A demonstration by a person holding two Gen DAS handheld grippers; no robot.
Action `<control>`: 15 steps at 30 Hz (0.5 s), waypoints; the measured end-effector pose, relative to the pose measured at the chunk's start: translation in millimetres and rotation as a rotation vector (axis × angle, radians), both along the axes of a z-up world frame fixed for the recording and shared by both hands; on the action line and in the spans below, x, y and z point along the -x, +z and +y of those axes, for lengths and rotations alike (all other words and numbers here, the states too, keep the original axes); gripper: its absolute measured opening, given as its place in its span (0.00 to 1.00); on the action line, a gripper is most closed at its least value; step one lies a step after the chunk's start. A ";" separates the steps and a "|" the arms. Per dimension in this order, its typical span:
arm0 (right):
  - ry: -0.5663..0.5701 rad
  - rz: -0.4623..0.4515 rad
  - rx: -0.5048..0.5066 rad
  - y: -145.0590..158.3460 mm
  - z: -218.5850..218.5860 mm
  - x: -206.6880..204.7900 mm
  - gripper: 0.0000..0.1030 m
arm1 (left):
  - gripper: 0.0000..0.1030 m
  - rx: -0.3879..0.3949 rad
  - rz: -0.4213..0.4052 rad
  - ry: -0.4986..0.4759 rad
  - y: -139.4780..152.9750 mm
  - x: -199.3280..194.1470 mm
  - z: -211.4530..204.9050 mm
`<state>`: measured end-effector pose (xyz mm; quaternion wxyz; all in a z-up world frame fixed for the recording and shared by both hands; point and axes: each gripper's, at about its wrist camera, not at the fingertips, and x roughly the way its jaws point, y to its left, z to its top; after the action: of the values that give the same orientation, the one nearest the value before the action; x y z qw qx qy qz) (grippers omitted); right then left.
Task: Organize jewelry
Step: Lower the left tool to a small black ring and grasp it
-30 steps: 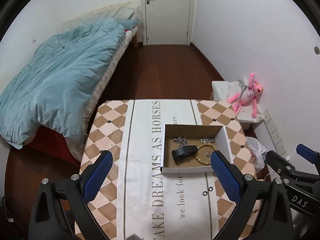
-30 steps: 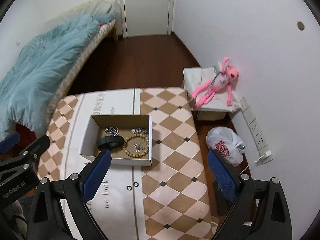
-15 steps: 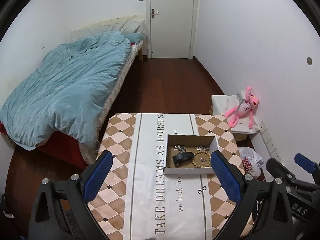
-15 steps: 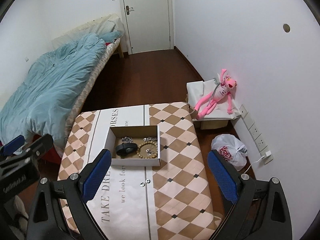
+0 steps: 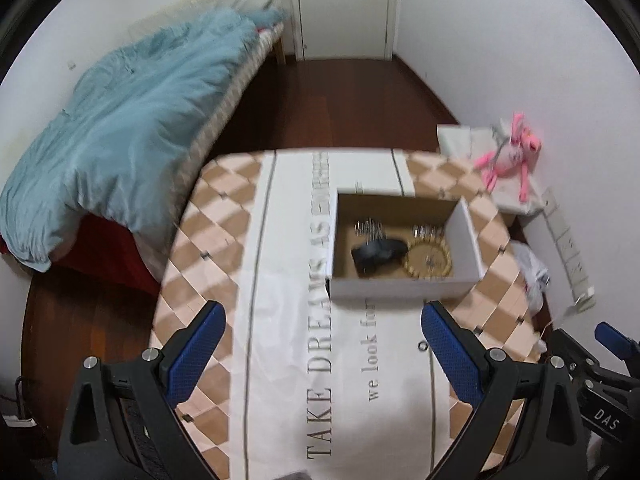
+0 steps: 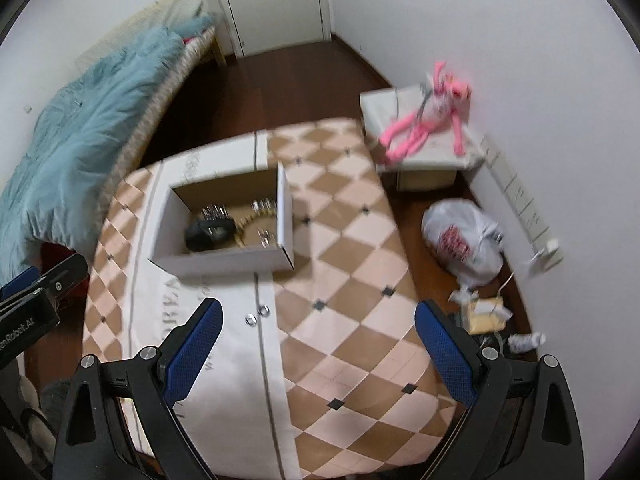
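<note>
An open cardboard box [image 5: 404, 288] [image 6: 224, 262] stands on the table. Inside lie a black band [image 5: 376, 254] [image 6: 208, 234], a wooden bead bracelet [image 5: 428, 258] [image 6: 250, 224] and silver chains [image 5: 370, 228] [image 6: 214, 212]. Two small rings [image 6: 256, 316] [image 5: 422, 346] lie on the cloth in front of the box. My left gripper [image 5: 320, 344] is open and empty, above the table short of the box. My right gripper [image 6: 316, 344] is open and empty, near the rings and to the right of the box.
The table has a checkered cloth [image 5: 216, 240] [image 6: 352, 256] with a white lettered runner. A bed with a blue duvet [image 5: 120, 128] is at left. A pink plush toy [image 6: 428, 120] lies on a white stool and a plastic bag [image 6: 460, 240] on the floor at right.
Both grippers have dropped back down toward the table after pulling away; the box and table look larger and the frames are blurred by motion. Both grippers stay open.
</note>
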<state>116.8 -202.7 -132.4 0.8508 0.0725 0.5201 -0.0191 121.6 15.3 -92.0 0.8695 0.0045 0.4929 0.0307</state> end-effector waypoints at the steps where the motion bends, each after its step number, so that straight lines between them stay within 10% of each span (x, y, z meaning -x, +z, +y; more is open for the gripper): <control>1: -0.001 0.016 -0.004 -11.1 -1.6 -1.9 0.95 | 0.97 -0.011 0.021 0.001 -10.0 -1.2 -2.9; 15: 0.123 0.089 -0.132 -119.6 29.2 -33.2 0.53 | 0.97 -0.097 0.244 -0.012 -118.1 -16.9 -15.0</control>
<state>150.0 -173.5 -252.0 0.8197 0.0954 0.5611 0.0640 138.5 0.3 -210.1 0.8021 0.0532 0.5928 0.0485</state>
